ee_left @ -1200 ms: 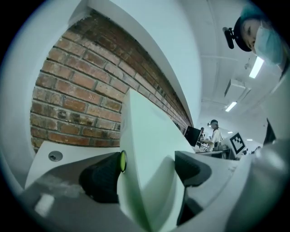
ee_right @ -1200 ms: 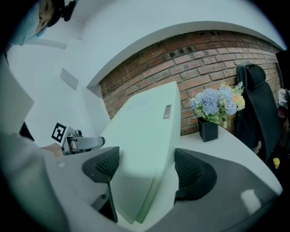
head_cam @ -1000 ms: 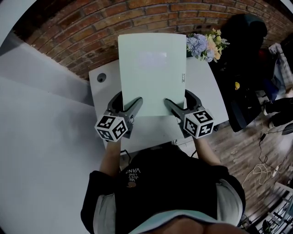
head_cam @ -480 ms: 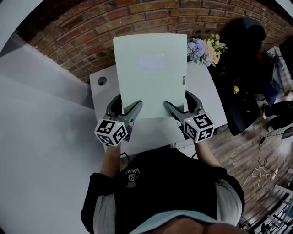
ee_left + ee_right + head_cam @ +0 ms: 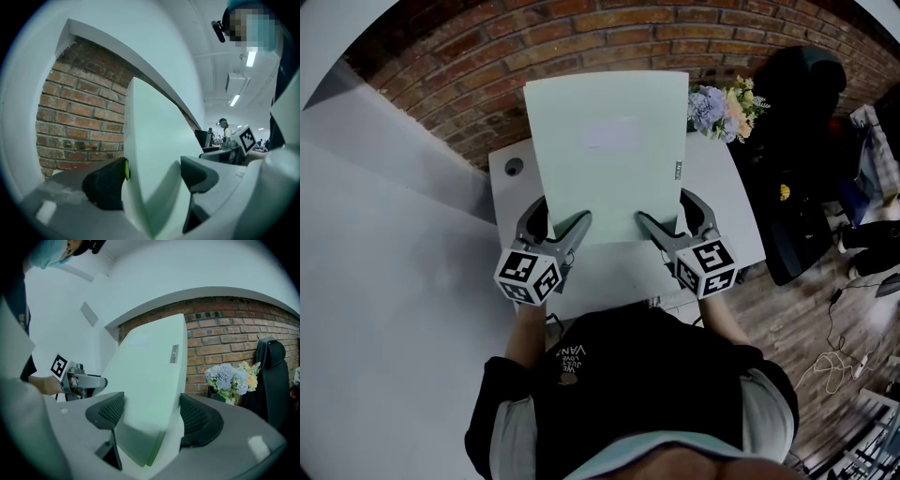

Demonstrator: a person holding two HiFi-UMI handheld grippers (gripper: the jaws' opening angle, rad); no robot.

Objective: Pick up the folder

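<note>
The folder (image 5: 609, 150) is pale green, thick and stiff, with a small label on its right edge. It hangs above the white table (image 5: 727, 187), held by its near edge. My left gripper (image 5: 558, 216) is shut on its near left corner and my right gripper (image 5: 670, 216) on its near right corner. In the left gripper view the folder (image 5: 154, 140) fills the gap of the left gripper (image 5: 152, 178), its edge against the dark pads. In the right gripper view the folder (image 5: 150, 371) sits the same way in the right gripper (image 5: 151, 416).
A bunch of blue and yellow flowers (image 5: 719, 101) stands at the table's far right corner. A black chair (image 5: 797, 141) is right of the table, a brick wall (image 5: 487, 56) behind it. The table has a round cable hole (image 5: 515, 167) at its left. Cables lie on the wooden floor.
Both grippers have risen with the folder, which now looks larger and nearer in the head view. Its far edge has swung slightly left. Both grips are unchanged.
</note>
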